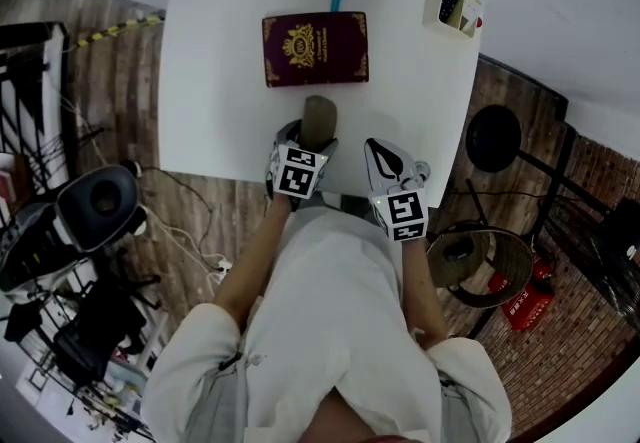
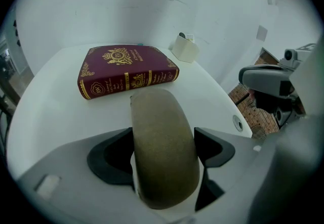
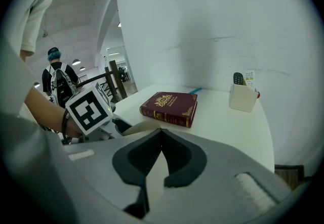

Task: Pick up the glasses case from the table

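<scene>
At the white table's (image 1: 215,91) near edge, the right gripper (image 3: 161,131) sits closed and empty. Beside it, the left gripper (image 1: 310,141) clasps the olive glasses case (image 2: 163,152), whose bulk hides the pad faces. Beyond lie a maroon book (image 1: 315,49) and a remote holder (image 1: 455,3), its contents unclear.

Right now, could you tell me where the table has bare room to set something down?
Free: the table left of the maroon book, and between book and remote holder. Crowded: the near edge, with glasses case, left gripper and right gripper.
</scene>
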